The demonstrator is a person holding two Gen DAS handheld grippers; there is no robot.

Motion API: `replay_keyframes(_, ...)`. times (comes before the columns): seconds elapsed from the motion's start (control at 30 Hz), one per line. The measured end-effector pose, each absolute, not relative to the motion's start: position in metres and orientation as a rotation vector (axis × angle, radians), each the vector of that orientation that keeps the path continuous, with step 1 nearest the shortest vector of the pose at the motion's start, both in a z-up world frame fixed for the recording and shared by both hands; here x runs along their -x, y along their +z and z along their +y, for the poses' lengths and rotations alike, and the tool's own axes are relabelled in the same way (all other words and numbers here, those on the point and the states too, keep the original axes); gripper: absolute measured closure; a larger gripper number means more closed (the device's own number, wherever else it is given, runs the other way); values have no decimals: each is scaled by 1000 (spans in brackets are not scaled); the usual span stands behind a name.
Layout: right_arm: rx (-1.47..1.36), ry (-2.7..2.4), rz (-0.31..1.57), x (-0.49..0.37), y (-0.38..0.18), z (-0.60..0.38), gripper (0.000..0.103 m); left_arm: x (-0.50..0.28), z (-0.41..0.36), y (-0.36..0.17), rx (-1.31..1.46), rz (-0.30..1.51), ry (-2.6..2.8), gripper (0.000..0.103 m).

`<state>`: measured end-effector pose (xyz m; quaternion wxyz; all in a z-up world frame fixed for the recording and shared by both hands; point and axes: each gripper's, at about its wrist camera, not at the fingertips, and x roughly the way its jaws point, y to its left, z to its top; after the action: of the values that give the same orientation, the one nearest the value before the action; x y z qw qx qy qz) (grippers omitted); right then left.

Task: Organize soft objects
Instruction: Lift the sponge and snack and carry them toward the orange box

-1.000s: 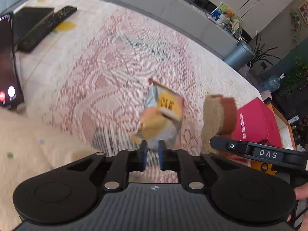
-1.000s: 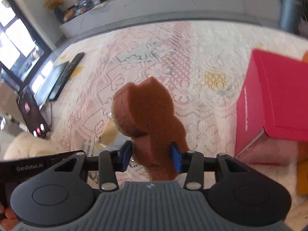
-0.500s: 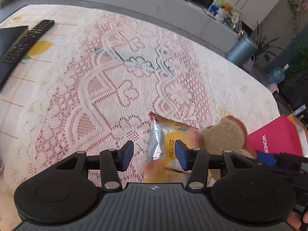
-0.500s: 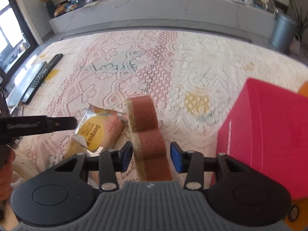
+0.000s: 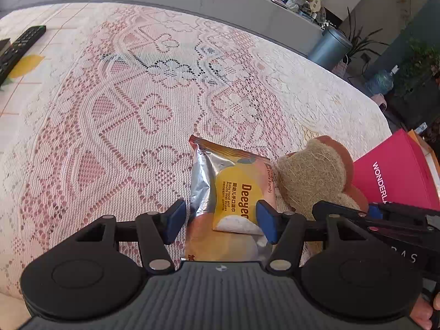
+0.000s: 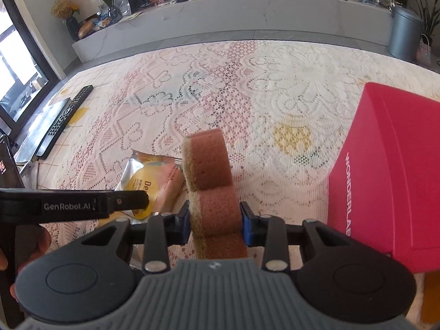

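The left gripper [image 5: 220, 221], clamped a second ago on the foil wet-wipes packet with the yellow label [image 5: 233, 192], now stands wide apart over it, and the packet lies flat on the lace tablecloth [image 5: 123, 110]. The brown bear-shaped sponge [image 6: 211, 192] turns edge-on in the right gripper [image 6: 216, 224], touching the packet.

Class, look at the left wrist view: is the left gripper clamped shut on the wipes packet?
No: the left gripper is open, its blue pads standing apart on either side of the wipes packet, which lies on the tablecloth.
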<state>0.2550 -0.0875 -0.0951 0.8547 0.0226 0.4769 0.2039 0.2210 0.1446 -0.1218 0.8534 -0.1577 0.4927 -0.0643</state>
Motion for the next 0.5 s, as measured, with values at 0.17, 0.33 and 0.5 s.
replay_keyframes(0.17, -44, 432, 993, -255, -96, -87, 69, -221, 138, -119, 284, 1028, -155, 47)
replay_keyframes(0.33, -42, 433, 977, -252, -95, -88, 70, -215, 131, -109, 236, 969, -162, 84)
replay_keyframes(0.5, -49, 446, 948, -246, -90, -91, 70, -207, 128, -97, 208, 909, -158, 93)
